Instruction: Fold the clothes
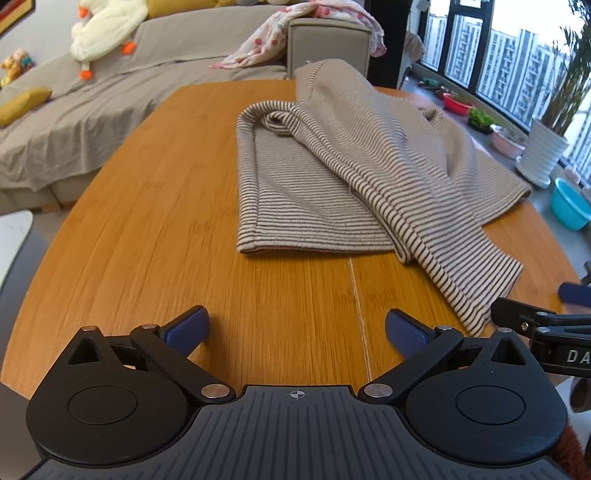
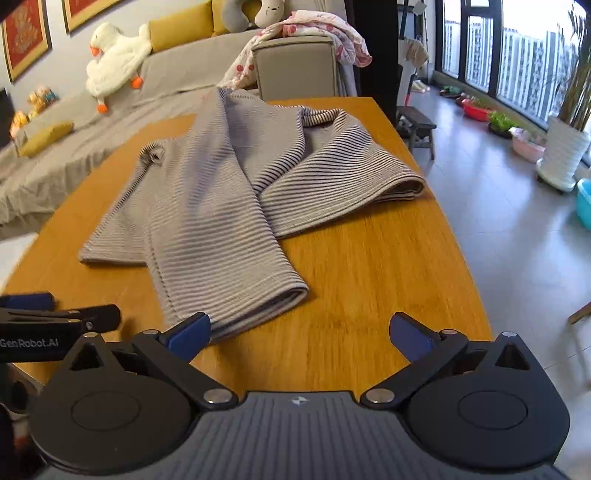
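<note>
A beige sweater with thin dark stripes (image 1: 332,177) lies loosely bunched on the wooden table (image 1: 147,221), one sleeve trailing toward the near right edge. In the right wrist view the same striped sweater (image 2: 207,199) fills the table's middle, and its sleeve cuff (image 2: 258,306) ends just ahead of my right gripper (image 2: 299,332). My left gripper (image 1: 297,330) hovers over bare wood in front of the sweater's hem, open and holding nothing. The right gripper is open too, its left pad (image 2: 188,332) beside the cuff. Each gripper shows at the other view's edge.
A grey sofa (image 1: 92,103) with a white plush goose (image 1: 107,29) and a pink blanket (image 1: 295,29) stands behind the table. Right of the table (image 2: 369,240) is tiled floor with a stool (image 2: 421,129), plant pots, basins and a window.
</note>
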